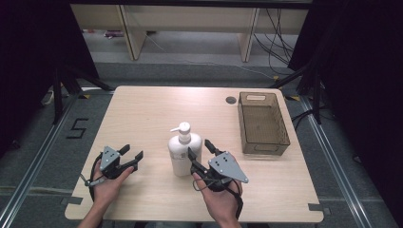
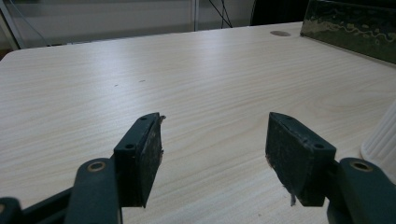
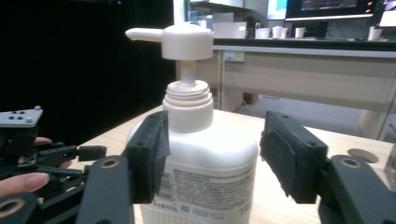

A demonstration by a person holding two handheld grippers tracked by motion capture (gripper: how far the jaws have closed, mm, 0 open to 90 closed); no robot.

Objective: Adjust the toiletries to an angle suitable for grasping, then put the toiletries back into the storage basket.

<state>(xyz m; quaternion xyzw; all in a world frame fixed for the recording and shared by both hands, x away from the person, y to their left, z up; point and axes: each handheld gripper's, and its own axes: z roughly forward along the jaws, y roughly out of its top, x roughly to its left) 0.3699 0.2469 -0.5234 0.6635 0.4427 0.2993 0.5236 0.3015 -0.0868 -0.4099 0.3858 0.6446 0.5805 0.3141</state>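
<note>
Standing upright near the middle of the tabletop [image 1: 142, 109], a little toward the person's edge, the white pump bottle [image 1: 184, 152] has the right gripper [image 1: 199, 151] at it, fingers spread wide on either side of its body. From the right gripper view the bottle [image 3: 201, 163] sits between the two pads with a gap showing on the right side, while the left pad overlaps the bottle's shoulder so closely that I cannot tell whether it touches; nothing is squeezed. The left gripper [image 1: 133, 154] rests low at the near left part of the tabletop, well apart from the bottle, its fingers also wide with bare wood between them. Open room lies across the whole far-left half of the tabletop, and more between the bottle and the clear brown bin [image 1: 263, 124], which stands along the right edge near the far corner beside a small round hole [image 1: 231, 100]. The left gripper view adds the bottle's ribbed white side [image 2: 380, 140] at its right margin and the bin's wall [image 2: 350, 28] far off. The right gripper view brings in the pump head's spout [image 3: 142, 33] pointing left, and the left gripper [image 3: 88, 151] in the person's hand beyond the bottle.
</note>
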